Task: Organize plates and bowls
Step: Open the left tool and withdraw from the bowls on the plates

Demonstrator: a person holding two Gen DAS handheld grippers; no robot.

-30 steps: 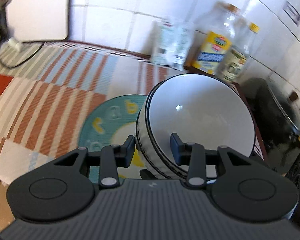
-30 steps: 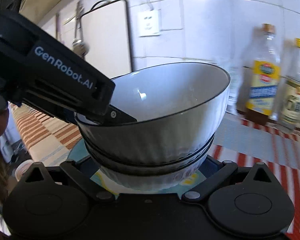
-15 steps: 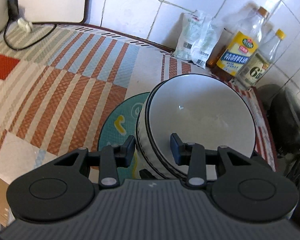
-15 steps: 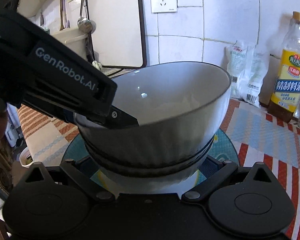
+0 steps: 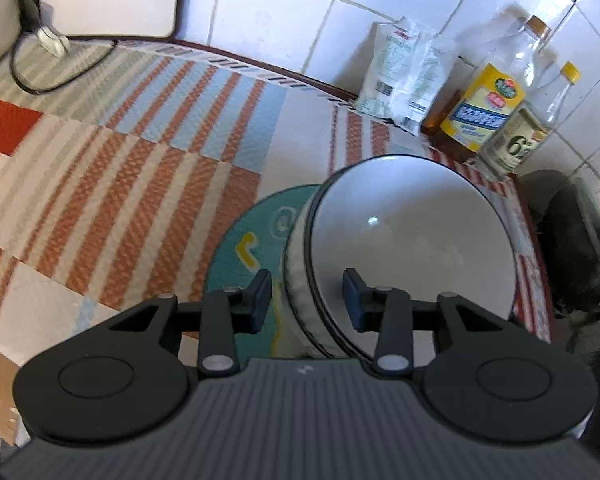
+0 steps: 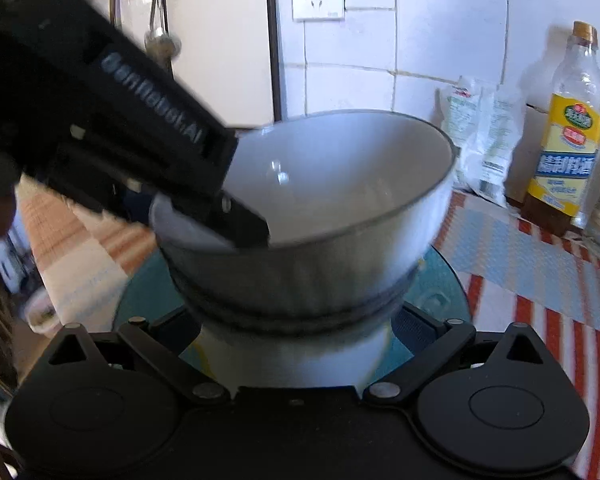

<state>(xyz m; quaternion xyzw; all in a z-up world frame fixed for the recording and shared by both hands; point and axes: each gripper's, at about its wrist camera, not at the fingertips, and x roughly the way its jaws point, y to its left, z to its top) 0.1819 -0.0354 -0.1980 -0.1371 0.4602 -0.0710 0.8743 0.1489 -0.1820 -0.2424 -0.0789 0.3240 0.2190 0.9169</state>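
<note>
A striped bench [image 5: 112,168] carries a teal plate [image 5: 256,236], and on it a stack of white, black-rimmed bowls [image 5: 412,236] with ribbed sides, at the plate's three o'clock. The left tongs [image 5: 306,300] straddle the top bowl's rim, jaws just widening, pads apparently clear of it. The right tongs [image 6: 300,344] flank the stack's base at six o'clock; whether they grip cannot be told. Best practice now: open fully, then lift straight off so the nested stack stays square.
</note>
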